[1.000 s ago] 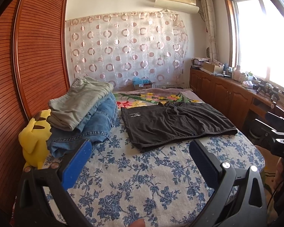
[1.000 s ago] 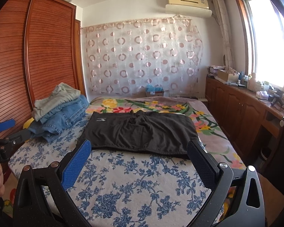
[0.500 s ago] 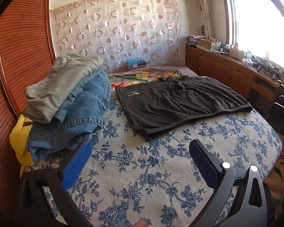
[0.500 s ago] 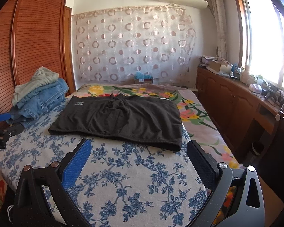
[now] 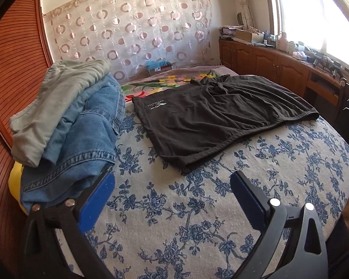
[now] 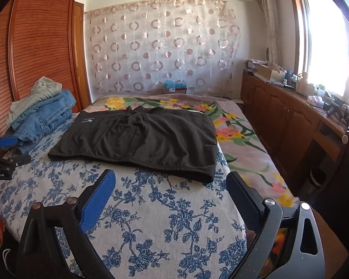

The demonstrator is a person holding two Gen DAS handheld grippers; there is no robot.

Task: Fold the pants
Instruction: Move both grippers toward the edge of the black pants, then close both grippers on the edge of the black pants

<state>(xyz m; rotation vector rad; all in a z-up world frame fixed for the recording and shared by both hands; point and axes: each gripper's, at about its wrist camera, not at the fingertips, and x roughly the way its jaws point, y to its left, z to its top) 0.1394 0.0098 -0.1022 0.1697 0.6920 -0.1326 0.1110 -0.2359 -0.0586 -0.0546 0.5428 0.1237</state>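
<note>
So far no fold shows: the dark grey fabric pants (image 6: 139, 139) lie flat on the blue-flowered bedspread (image 6: 165, 211), left gripper (image 5: 172, 186) and right gripper (image 6: 171, 183) both spread, empty.

You had the black pants (image 5: 216, 116) (image 6: 139, 139) lying flat and folded on the bed's blue-flowered sheet (image 5: 174, 209), white logo up, beside the denim pile (image 5: 81, 127).

A bed (image 6: 151, 209) in a blue-flowered cover is filling the room. At nine o'clock a slatted wooden wardrobe (image 6: 41, 46) is standing; at twelve a circle-patterned curtain (image 6: 160, 46) is hanging. At three o'clock, daylight is pouring through a window (image 6: 325, 34) over wooden cabinets (image 6: 279, 111).
</note>
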